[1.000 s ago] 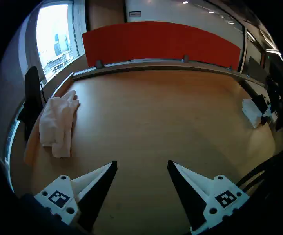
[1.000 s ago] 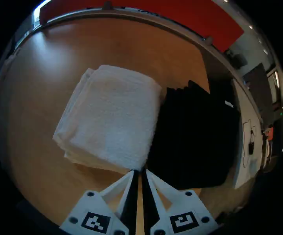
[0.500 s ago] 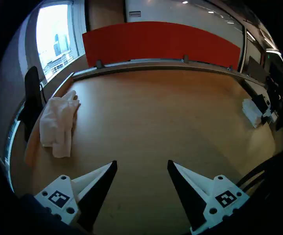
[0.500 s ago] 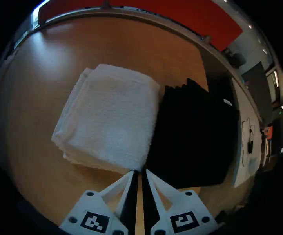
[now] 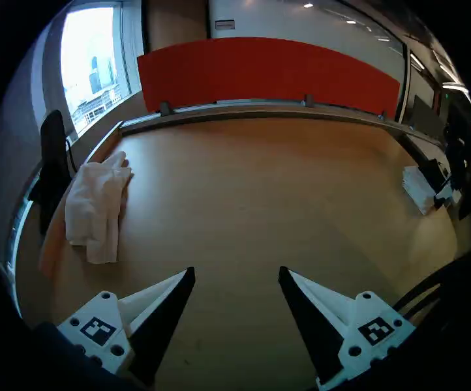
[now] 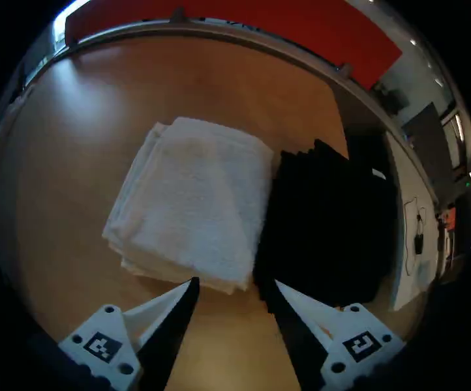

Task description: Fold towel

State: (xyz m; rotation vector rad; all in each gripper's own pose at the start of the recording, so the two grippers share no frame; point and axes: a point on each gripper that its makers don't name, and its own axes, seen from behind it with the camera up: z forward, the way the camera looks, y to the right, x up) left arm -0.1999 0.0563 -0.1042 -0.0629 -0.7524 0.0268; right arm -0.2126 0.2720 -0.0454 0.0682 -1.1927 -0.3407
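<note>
A folded white towel (image 6: 193,205) lies flat on the wooden table, its right edge against a stack of black cloth (image 6: 330,228). My right gripper (image 6: 232,290) stands open just short of the towel's near edge, nothing between its fingers. In the left gripper view that same folded towel (image 5: 420,189) is small at the far right. A crumpled white towel (image 5: 95,205) lies near the table's left edge. My left gripper (image 5: 235,277) hangs open over bare wood, well away from both towels.
The wooden table (image 5: 261,182) runs back to a metal rail and a red divider panel (image 5: 268,72). A dark chair (image 5: 51,166) stands beyond the left edge by the window. Beside the black cloth sits a white desk with cables (image 6: 415,241).
My right gripper has opened from shut and drawn back a little from the folded towel's corner. The left gripper has stayed where it was.
</note>
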